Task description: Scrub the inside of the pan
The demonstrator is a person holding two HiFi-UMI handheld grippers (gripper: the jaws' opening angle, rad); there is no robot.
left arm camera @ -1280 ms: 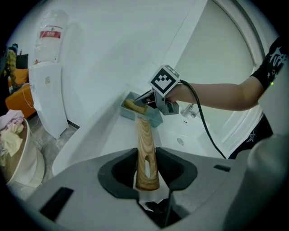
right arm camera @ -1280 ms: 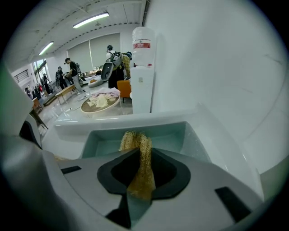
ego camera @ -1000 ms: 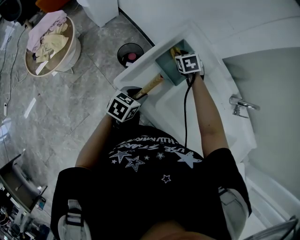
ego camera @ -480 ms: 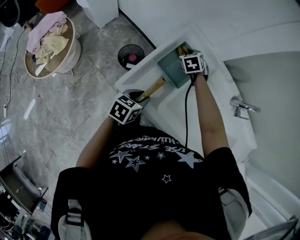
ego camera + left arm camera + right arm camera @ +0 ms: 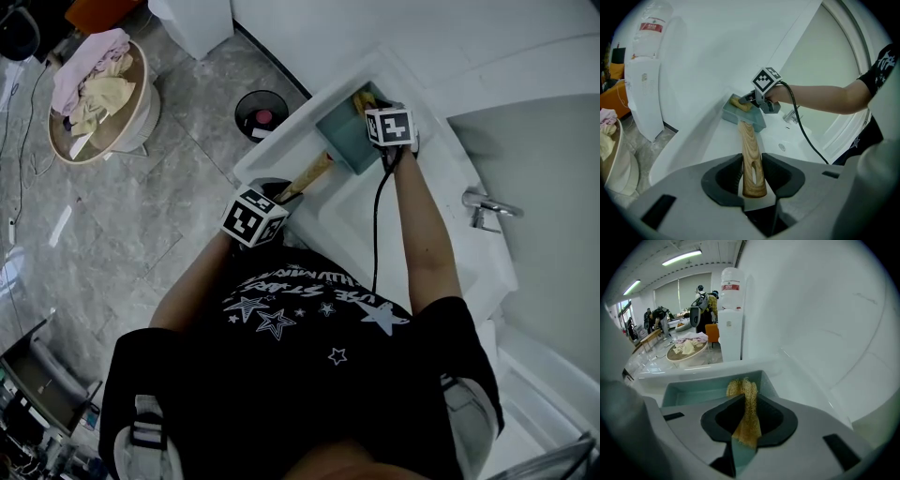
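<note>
No text reads clearly: the shirt lettering (image 5: pixel 298 285) and water bottle label (image 5: pixel 731 287) are too blurred.

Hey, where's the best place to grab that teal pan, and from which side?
By its wooden handle, near the free end. It sticks straight out from the side of the pan, narrow enough for jaws to close across it from that end. The left gripper holds it this way, leaving the pan's open top free.
</note>
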